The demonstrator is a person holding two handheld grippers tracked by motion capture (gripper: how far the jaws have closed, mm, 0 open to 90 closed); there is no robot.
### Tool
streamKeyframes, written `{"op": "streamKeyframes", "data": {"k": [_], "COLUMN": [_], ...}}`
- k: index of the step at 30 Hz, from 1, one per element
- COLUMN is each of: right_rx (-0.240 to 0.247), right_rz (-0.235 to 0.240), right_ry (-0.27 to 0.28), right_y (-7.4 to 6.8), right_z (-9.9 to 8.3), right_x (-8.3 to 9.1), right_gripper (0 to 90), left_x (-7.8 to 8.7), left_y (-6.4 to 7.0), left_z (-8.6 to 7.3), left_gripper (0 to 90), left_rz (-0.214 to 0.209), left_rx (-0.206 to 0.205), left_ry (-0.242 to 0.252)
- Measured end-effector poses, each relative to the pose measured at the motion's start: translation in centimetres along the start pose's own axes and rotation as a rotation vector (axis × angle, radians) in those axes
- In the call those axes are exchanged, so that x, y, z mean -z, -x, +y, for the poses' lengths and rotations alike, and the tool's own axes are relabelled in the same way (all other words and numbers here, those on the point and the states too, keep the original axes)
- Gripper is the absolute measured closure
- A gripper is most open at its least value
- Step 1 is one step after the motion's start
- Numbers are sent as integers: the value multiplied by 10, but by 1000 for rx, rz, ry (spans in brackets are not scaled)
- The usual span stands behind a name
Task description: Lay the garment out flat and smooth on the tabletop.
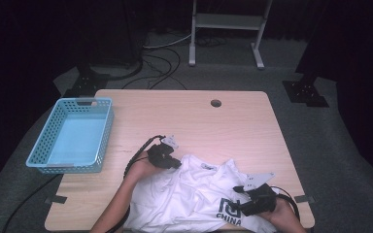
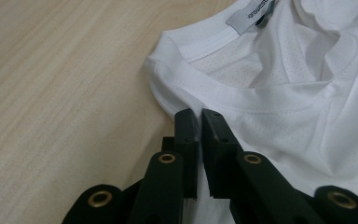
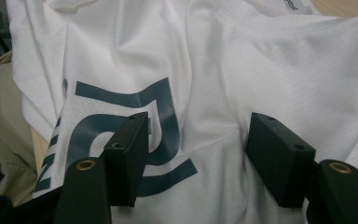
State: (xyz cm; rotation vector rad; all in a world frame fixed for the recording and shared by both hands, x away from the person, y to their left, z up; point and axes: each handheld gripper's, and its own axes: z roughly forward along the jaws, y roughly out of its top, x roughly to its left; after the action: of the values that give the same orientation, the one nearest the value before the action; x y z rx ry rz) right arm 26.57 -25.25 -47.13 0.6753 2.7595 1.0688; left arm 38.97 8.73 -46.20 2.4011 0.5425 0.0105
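A crumpled white T-shirt (image 1: 194, 194) is pinched at its collar by the left gripper (image 2: 199, 122); the right gripper (image 3: 198, 158) is spread wide over the print, the blue basket (image 1: 104, 133) at left not yet filled.

One white T-shirt (image 1: 189, 194), one basket (image 1: 73, 133) (blue), two claws (image 1: 175, 162).

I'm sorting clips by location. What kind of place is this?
Probably a lab or studio recording setup: dark curtains surround a lone wooden table, cables trail over grey carpet, and a metal stand waits behind.
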Motion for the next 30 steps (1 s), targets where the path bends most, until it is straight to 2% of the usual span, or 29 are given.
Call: {"op": "streamKeyframes", "data": {"k": [4, 7, 10, 12, 14, 18, 22, 24, 27, 30], "right_rx": [-47, -80, -124, -161, -220, -293, -341, -362, -375, -317], "right_rz": [31, 39, 7, -33, -52, -70, -50, -39, -43, -62], "right_ry": [-36, 1, 63, 81, 82, 44, 17, 14, 26, 14], "right_y": [3, 9, 19, 29, 41, 61, 75, 79, 82, 79], "right_z": [7, 10, 12, 12, 12, 15, 16, 16, 18, 20], "right_x": [2, 9, 22, 28, 29, 20, 5, -2, -4, -6], "right_gripper": [387, 417, 459, 504, 536, 551, 499, 510, 603, 807], "left_x": [8, 19, 30, 37, 42, 47, 53, 55, 59, 62], "left_y": [6, 11, 15, 18, 20, 22, 24, 25, 24, 24], "left_z": [-3, -4, -6, -8, -11, -18, -23, -26, -30, -34], "left_gripper": [864, 864, 864, 864, 864, 864, 864, 864, 864, 865], "left_rz": [13, 30, 44, 51, 57, 65, 69, 73, 83, 95], "left_rx": [-3, -15, -23, -27, -22, -13, -3, 0, 10, 14], "left_ry": [31, 49, 64, 75, 80, 92, 103, 104, 107, 116]}}
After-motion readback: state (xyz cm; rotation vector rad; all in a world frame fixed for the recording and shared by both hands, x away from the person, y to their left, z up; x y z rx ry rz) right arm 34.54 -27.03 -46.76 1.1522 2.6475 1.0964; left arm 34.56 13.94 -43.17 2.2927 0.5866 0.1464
